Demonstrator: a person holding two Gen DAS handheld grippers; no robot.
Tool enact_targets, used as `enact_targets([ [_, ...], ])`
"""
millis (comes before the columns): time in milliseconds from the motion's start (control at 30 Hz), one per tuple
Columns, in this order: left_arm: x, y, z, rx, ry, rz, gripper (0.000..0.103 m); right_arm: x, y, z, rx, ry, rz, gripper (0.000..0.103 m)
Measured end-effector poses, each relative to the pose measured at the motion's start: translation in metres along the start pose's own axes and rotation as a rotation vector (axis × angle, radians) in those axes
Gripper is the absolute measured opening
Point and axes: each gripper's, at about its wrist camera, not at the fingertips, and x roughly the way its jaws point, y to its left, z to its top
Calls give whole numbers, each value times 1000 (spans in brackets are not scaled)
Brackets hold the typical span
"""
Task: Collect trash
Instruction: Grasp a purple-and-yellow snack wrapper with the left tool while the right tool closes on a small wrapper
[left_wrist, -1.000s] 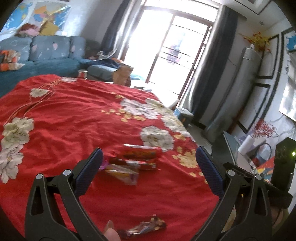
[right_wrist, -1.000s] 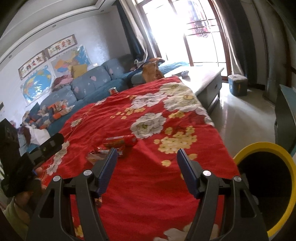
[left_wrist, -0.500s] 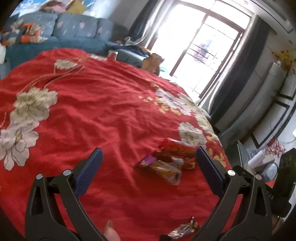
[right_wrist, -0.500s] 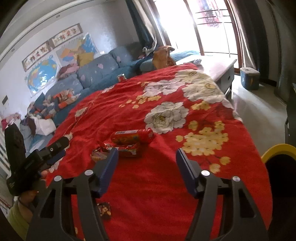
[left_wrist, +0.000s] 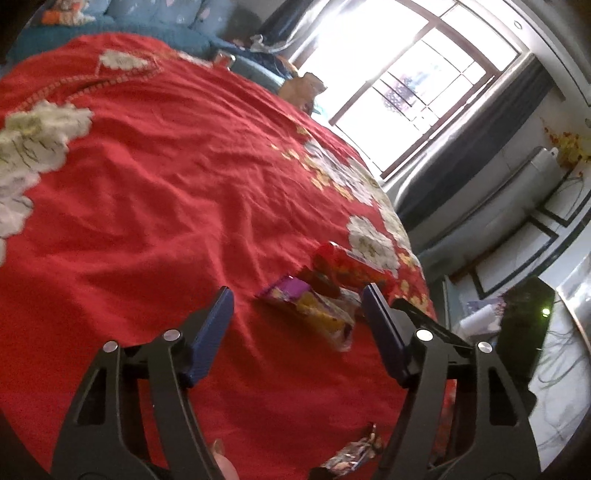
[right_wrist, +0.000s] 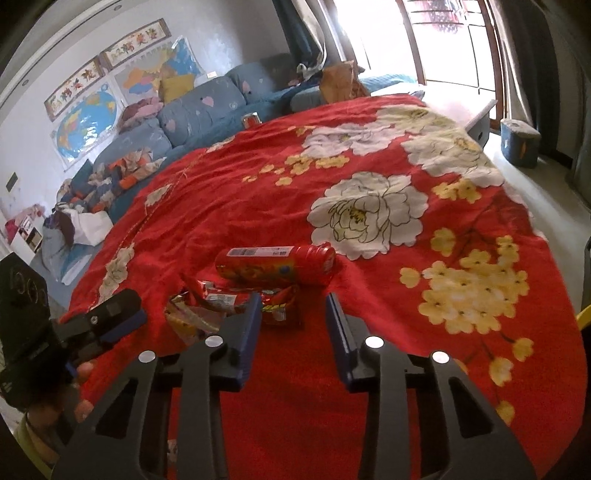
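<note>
A red snack tube (right_wrist: 275, 264) lies on its side on the red flowered cloth (right_wrist: 369, 155); it also shows in the left wrist view (left_wrist: 347, 264). In front of it lie a red wrapper (right_wrist: 275, 304) and a purple-yellow clear wrapper (left_wrist: 314, 310), (right_wrist: 192, 317). A crumpled foil wrapper (left_wrist: 354, 452) lies near the cloth's near edge. My left gripper (left_wrist: 299, 321) is open, just short of the purple-yellow wrapper. My right gripper (right_wrist: 291, 325) is open, its fingers on either side of the red wrapper. The left gripper also shows in the right wrist view (right_wrist: 118, 317).
A blue sofa (right_wrist: 199, 110) with clothes stands behind the table, with a drink can (right_wrist: 251, 120) at the far edge. A yellow-rimmed bin edge (right_wrist: 583, 317) shows at the right. A window (left_wrist: 406, 77) and curtains are beyond.
Both grippers have moved closer to the pile of wrappers. Both sets of jaws have narrowed but stay open. The left view has swung so the wrappers sit between its fingers.
</note>
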Motion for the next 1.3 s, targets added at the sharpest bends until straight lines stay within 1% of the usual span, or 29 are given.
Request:
enact_targets([
  [167, 14, -3, -4, -19, 43, -30, 58, 13, -7, -1, 39, 31, 27, 25],
  [267, 20, -4, -6, -24, 59, -29, 56, 15, -11, -1, 63, 38, 59, 17],
  [333, 24, -5, -7, -24, 64, -26, 51, 14, -12, -2, 68, 39, 73, 9],
  [367, 25, -5, -7, -27, 68, -25, 50, 13, -12, -3, 70, 39, 76, 7],
  [400, 26, -4, -7, -32, 71, -26, 46, 12, -12, -4, 70, 40, 78, 1],
  [467, 28, -2, -6, -39, 75, -25, 39, 10, -11, -6, 69, 37, 75, 1],
  [533, 30, 0, -7, -42, 77, -19, 29, 5, -11, -8, 70, 28, 70, 1],
  [600, 31, 3, -7, -50, 80, -21, 23, -1, -11, -10, 70, 15, 62, 1],
  [667, 30, 4, -8, -51, 80, -28, 21, -6, -11, -12, 67, 1, 51, 1],
  [733, 27, 3, -8, -45, 81, -36, 16, -12, -12, -14, 62, -10, 41, 1],
  [867, 19, -3, -12, -20, 75, -52, 15, -24, -11, -17, 42, -36, 17, 1],
  [1067, 2, -19, -11, 45, 37, -62, 14, -44, -13, -23, 34, -80, -21, 1],
  [1300, -7, -54, -13, 140, 24, -98, 14, -74, -24, -25, 60, -141, -45, 1],
])
